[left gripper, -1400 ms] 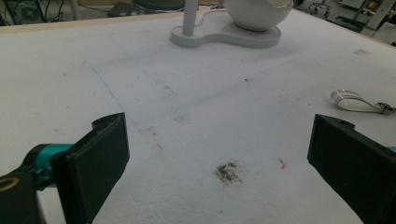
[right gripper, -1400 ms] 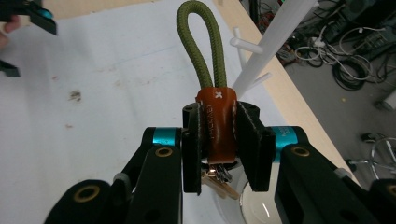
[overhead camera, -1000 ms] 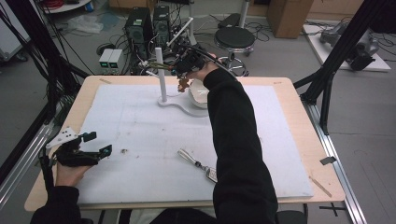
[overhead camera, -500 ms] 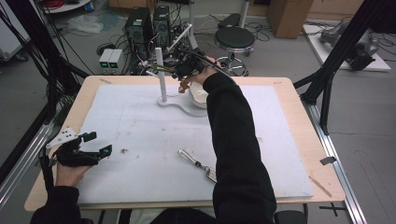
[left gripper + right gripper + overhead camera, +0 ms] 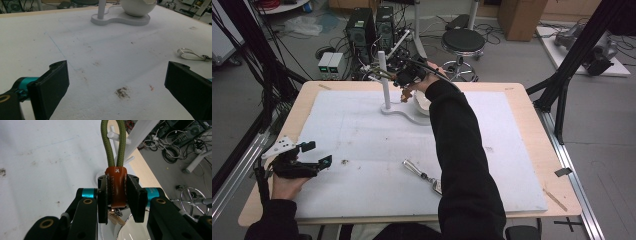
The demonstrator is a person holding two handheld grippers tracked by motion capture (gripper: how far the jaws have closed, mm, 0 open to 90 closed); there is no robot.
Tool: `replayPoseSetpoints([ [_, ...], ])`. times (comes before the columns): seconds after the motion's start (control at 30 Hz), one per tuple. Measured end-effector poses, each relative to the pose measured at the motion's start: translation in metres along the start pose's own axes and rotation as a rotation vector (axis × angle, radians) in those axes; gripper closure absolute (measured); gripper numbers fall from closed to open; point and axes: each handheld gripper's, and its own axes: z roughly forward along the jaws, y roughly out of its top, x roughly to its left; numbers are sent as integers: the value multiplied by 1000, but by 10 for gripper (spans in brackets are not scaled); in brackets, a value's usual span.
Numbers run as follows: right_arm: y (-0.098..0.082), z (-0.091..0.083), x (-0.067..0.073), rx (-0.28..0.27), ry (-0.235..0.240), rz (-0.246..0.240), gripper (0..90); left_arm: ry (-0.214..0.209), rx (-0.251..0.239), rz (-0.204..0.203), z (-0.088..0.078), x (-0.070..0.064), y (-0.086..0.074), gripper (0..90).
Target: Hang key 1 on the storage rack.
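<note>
in the right gripper view, the brown leather tab on the olive cord loop carries a small white "x" mark near its top edge, and below it a line of stamped letters runs lengthwise down the leather, too faint to read with certainty. the teal bands behind the fingers bear small dark print that is too tiny to make out.
</note>
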Motion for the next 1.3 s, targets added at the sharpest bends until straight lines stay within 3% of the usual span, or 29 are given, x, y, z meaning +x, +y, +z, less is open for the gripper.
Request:
replayPoseSetpoints([
  [0.33,0,14,-1,32,10,21,720,-3,1,1,0,1,0,60],
  [0.43,1,20,-3,21,73,57,718,-1,5,1,0,0,0,60],
  [0.6,-2,37,-7,57,126,97,716,1,7,2,0,0,0,60],
  [0.73,-6,46,-12,35,201,136,711,0,14,3,1,1,-1,60],
  [0.97,-16,53,-14,26,249,172,675,-2,18,9,1,-1,-1,60],
  [1.1,-18,52,-13,23,266,161,536,1,13,4,0,-1,-1,60],
  [1.23,-18,48,-14,29,300,188,384,1,13,5,0,-1,-1,60],
  [1.3,-19,46,-15,31,293,203,262,0,12,5,-1,-1,-1,60],
])
